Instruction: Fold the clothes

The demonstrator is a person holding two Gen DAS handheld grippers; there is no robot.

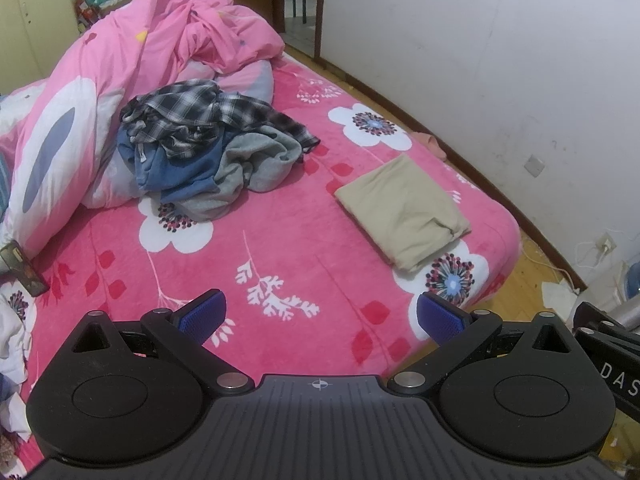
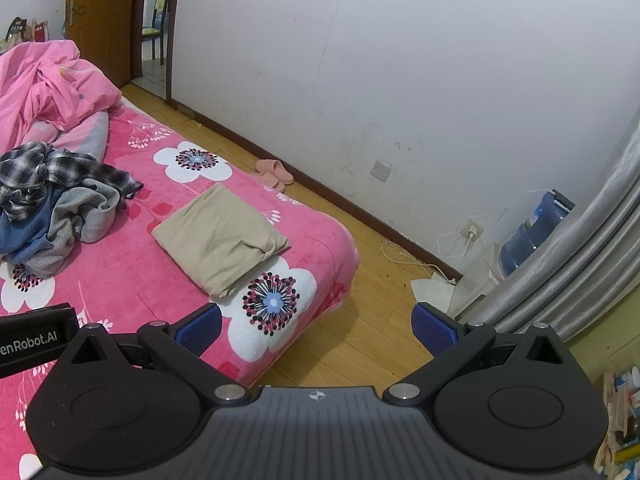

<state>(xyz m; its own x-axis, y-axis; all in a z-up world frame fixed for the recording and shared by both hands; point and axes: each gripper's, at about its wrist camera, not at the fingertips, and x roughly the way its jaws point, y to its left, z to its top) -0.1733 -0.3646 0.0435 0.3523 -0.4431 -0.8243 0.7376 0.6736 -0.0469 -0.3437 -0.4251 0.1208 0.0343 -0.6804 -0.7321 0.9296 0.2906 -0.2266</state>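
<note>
A folded beige garment [image 1: 402, 212] lies flat near the bed's right edge; it also shows in the right wrist view [image 2: 220, 238]. A loose pile of clothes [image 1: 208, 148], plaid shirt on top of blue and grey garments, sits mid-bed against the duvet, and shows at the left in the right wrist view [image 2: 60, 204]. My left gripper [image 1: 320, 316] is open and empty, above the near part of the bed. My right gripper [image 2: 316, 326] is open and empty, over the bed's corner and the floor.
A crumpled pink duvet [image 1: 140, 60] fills the far left of the pink floral bed [image 1: 288, 248]. A white wall, pink slippers [image 2: 274, 174], a water jug [image 2: 534, 226] and a grey curtain [image 2: 580, 256] are to the right. A dark box [image 1: 22, 268] lies at the left.
</note>
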